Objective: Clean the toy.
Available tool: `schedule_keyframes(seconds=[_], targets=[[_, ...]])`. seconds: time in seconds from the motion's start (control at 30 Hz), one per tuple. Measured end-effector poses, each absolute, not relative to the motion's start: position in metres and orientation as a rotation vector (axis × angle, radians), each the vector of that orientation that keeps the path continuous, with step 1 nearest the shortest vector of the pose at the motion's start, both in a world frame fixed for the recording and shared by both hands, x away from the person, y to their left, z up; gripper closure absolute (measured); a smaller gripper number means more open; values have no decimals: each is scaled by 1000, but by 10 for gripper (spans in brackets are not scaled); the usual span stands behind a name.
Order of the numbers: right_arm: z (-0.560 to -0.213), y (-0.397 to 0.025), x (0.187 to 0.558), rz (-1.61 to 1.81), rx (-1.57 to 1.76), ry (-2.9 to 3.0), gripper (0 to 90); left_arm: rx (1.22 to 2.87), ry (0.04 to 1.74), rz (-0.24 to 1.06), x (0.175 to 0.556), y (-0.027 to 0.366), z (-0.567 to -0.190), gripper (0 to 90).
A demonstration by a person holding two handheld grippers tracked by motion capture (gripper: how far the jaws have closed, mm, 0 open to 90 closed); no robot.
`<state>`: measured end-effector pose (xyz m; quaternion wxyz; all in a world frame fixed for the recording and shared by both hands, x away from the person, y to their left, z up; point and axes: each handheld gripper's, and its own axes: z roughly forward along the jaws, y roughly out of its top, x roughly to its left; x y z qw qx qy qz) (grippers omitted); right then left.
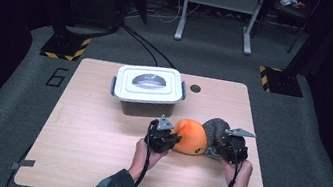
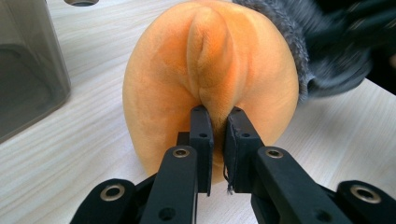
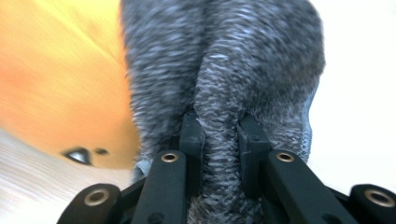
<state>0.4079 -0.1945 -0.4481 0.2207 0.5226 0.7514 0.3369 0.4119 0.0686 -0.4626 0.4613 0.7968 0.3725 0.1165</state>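
Near the front edge of the bench, a little right of its middle, the left gripper is clamped on a raised fold of the orange plush toy; in the left gripper view its two black jaws stand almost together with a ridge of orange fabric pinched between them. Just to the right, the right gripper is clamped on the grey knitted cap, and the right gripper view shows a thick pleat of the grey knit squeezed between its jaws. The cap sits over the right end of the plush toy, touching it, with the orange body bulging out to the left of the grey cloth; a small dark mark shows low on the orange side in that view. The toy rests on the wooden bench between the two grippers, and the person's hands come in from the front edge behind each one. Farther back, toward the far edge and left of the middle, stands a grey storage box with its white lid on, close behind the toy but apart from it. A small round hole lies in the benchtop just right of the box.
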Motion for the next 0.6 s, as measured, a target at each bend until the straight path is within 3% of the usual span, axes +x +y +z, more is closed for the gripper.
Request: schedule_keyframes(seconds=[0.3, 0.47, 0.6], targets=[[-400, -157, 387, 1080, 1214, 2104, 755, 1970, 903, 292, 411, 66, -461, 826], [-410, -133, 396, 1006, 1152, 2184, 755, 1967, 908, 290, 412, 65, -460, 823], [-416, -137, 398, 1014, 1178, 2176, 755, 1966, 906, 282, 412, 66, -461, 819]])
